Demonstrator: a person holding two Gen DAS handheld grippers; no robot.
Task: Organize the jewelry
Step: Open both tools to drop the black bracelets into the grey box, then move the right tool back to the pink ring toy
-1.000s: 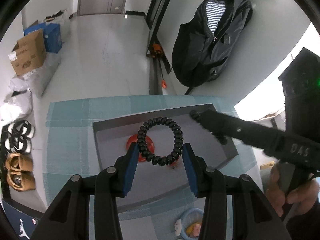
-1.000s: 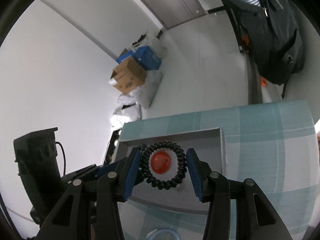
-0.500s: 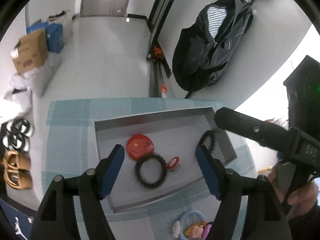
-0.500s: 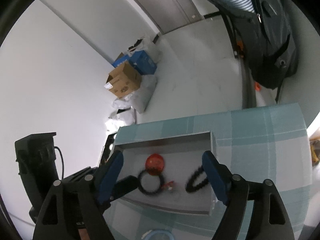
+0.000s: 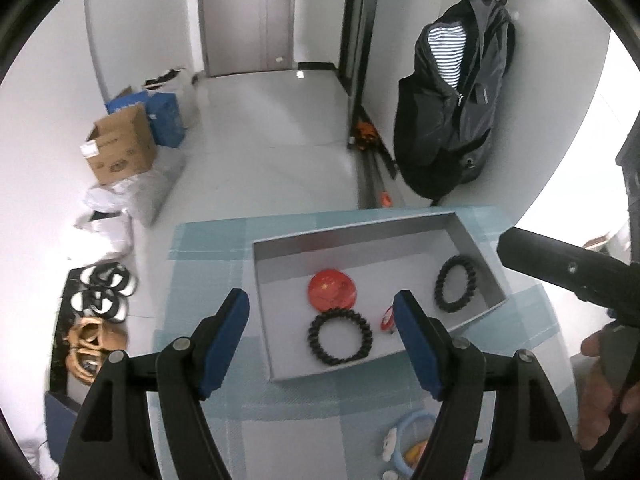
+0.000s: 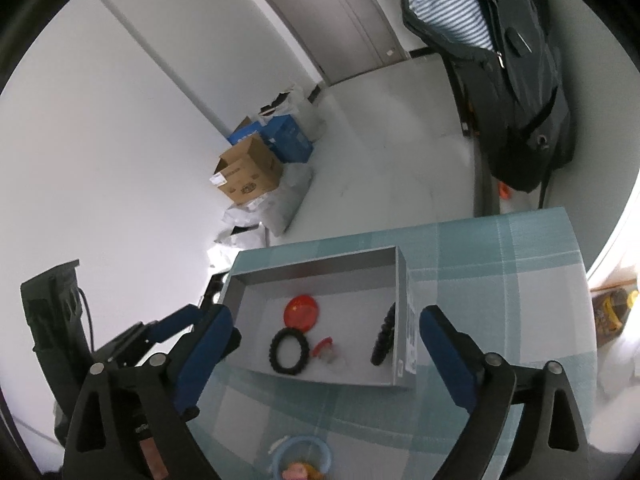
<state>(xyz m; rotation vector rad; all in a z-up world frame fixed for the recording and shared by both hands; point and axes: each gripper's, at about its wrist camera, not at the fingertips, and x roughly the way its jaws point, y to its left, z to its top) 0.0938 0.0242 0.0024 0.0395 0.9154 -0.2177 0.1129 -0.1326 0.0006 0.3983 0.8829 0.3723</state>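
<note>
A grey open box [image 5: 276, 246] [image 6: 316, 266] sits on the teal checked tablecloth. In it lie a black beaded bracelet [image 5: 340, 337] [image 6: 289, 351], a second black bracelet [image 5: 456, 283] [image 6: 384, 336] at the right wall, a red round badge [image 5: 332, 290] [image 6: 302, 310] and a small red-and-white piece [image 5: 387, 318] [image 6: 325, 350]. My left gripper [image 5: 322, 340] is open and empty, above the box's near edge. My right gripper [image 6: 326, 354] is open and empty, above the box's near side.
A light blue ring with small colourful trinkets [image 5: 408, 440] [image 6: 300, 460] lies on the cloth near me. Beyond the table are cardboard boxes [image 5: 120, 148], shoes [image 5: 100, 292] on the floor and a black backpack [image 5: 452, 100] on the wall.
Both grippers opened and let go of the black bracelets, which now lie in the box. Both grippers pulled up and back from the box.
</note>
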